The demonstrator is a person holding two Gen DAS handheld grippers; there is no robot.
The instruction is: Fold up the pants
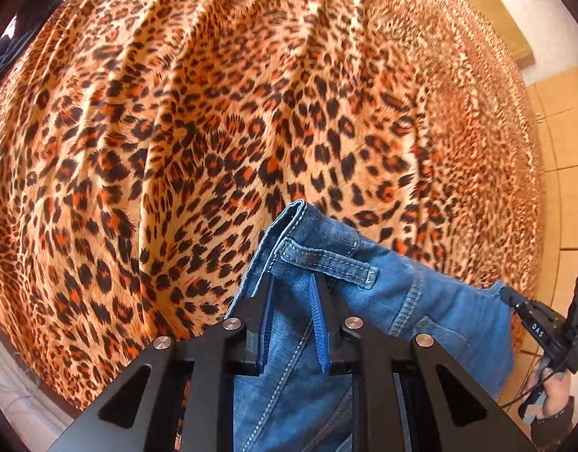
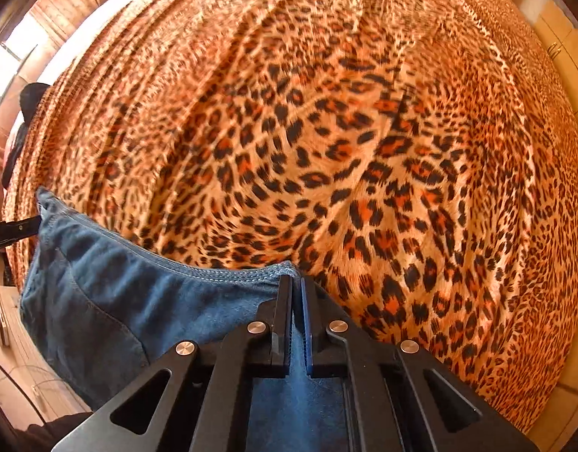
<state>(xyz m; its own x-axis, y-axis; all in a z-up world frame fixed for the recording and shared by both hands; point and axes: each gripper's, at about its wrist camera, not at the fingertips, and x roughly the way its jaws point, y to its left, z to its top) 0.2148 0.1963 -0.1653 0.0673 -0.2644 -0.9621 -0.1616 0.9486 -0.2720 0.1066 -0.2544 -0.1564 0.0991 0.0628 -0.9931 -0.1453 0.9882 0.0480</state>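
Blue denim pants [image 1: 364, 301] hang stretched between my two grippers above a leopard-print blanket [image 1: 213, 132]. My left gripper [image 1: 292, 282] is shut on the waistband beside a belt loop [image 1: 326, 261]. My right gripper [image 2: 296, 286] is shut on the other end of the waistband [image 2: 157, 290]. In the left wrist view the right gripper [image 1: 514, 301] shows at the far right, held by a hand. In the right wrist view the left gripper's tip [image 2: 32, 226] shows at the far left, on the denim edge. The legs are hidden below the frames.
The leopard blanket [image 2: 364, 150] covers a bed and fills both views, with soft ridges. Tan tiled floor [image 1: 563, 150] lies beyond the bed's right edge. A dark garment [image 2: 25, 113] lies at the bed's far left edge.
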